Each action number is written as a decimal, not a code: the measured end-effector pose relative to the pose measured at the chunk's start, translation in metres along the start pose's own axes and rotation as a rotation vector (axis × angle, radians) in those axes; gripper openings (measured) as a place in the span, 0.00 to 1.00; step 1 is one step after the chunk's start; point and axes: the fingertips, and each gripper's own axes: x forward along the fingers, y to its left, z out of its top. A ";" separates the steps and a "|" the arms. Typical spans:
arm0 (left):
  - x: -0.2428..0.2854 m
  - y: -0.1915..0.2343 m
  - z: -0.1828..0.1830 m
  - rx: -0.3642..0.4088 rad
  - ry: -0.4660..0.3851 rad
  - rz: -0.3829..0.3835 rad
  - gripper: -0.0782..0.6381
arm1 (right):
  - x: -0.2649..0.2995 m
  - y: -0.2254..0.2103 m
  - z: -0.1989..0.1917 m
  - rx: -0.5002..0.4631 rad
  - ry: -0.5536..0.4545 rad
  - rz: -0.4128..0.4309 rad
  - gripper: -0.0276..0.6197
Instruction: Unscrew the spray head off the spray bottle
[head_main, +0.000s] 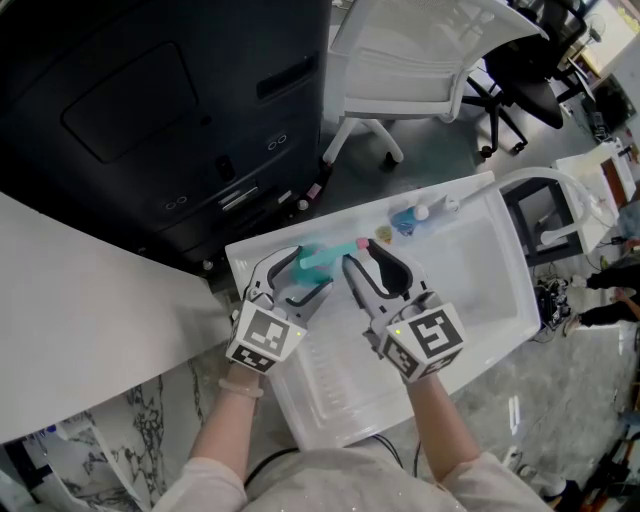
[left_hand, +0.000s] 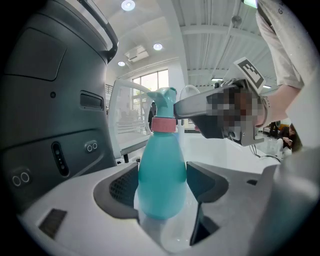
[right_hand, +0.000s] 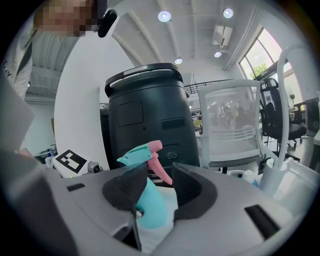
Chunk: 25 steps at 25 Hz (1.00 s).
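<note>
Left gripper (head_main: 305, 270) clamps the teal plastic spray bottle (left_hand: 161, 175), while right gripper (head_main: 364, 255) jaws stand partly apart around its teal-and-pink spray head (right_hand: 137, 156).

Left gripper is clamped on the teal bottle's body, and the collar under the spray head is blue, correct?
Not quite. The collar is pink, not blue, as the left gripper view shows. The left gripper is indeed clamped on the teal bottle at its body.

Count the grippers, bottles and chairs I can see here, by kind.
Grippers: 2, the left gripper and the right gripper
Bottles: 2, the teal spray bottle and a blue bottle
Chairs: 2, a white chair and a black chair
Total: 6
</note>
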 end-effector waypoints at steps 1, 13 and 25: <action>0.000 0.000 0.000 -0.001 0.000 0.000 0.53 | 0.004 -0.002 0.002 -0.004 -0.001 0.004 0.29; -0.001 0.000 0.000 -0.007 -0.007 0.001 0.53 | -0.003 0.020 -0.008 -0.028 -0.014 0.090 0.29; 0.000 0.002 0.001 -0.017 -0.009 0.010 0.53 | 0.029 0.043 -0.010 -0.051 0.029 0.049 0.31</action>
